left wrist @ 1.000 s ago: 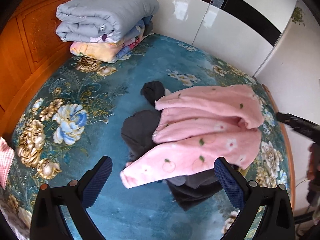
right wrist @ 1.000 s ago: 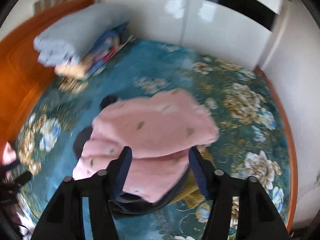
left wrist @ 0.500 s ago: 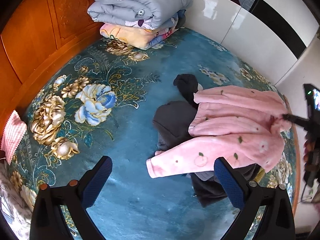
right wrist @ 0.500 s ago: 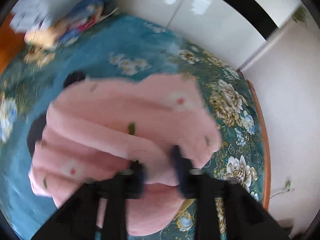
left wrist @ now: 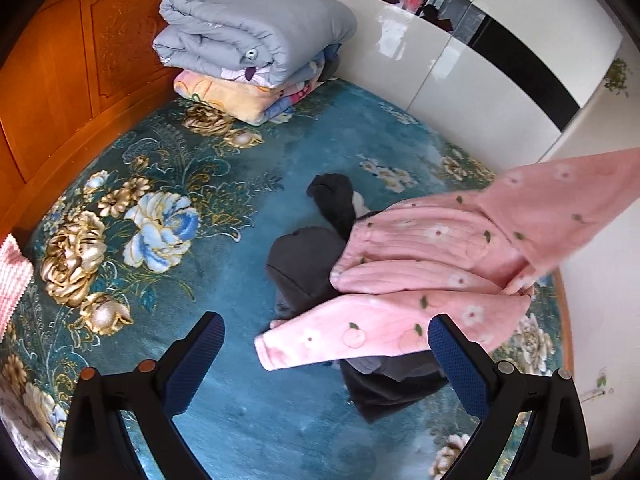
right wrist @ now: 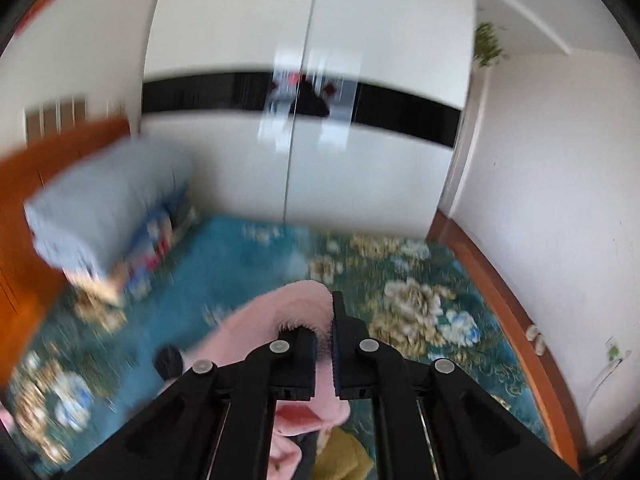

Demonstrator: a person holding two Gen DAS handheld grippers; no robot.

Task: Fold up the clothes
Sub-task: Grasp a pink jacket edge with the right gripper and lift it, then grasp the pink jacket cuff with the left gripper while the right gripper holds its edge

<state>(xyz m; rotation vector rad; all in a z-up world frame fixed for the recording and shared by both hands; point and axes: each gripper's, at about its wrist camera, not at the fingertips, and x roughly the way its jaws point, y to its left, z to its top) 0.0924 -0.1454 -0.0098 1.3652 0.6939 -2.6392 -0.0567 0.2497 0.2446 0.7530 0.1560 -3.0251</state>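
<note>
A pink fleece garment (left wrist: 424, 264) with small fruit and flower prints lies on a pile of dark grey clothes (left wrist: 304, 264) on the teal flowered bed cover (left wrist: 224, 240). Its right part is lifted off the pile toward the right edge of the left wrist view. My left gripper (left wrist: 326, 352) is open and empty, hovering above the near end of a pink sleeve. My right gripper (right wrist: 324, 340) is shut on a fold of the pink garment (right wrist: 288, 312) and holds it above the bed. The right wrist view is blurred.
Folded grey and patterned quilts (left wrist: 252, 36) are stacked at the bed's far corner against the wooden headboard (left wrist: 68, 64). A white glossy wardrobe (left wrist: 460, 76) runs along the far side. An olive garment (right wrist: 340, 456) lies under the pile. A pink checked cloth (left wrist: 12, 276) is at the left edge.
My right gripper has closed on the pink garment and lifted its right part up off the pile. My left gripper has stayed open and shifted a little.
</note>
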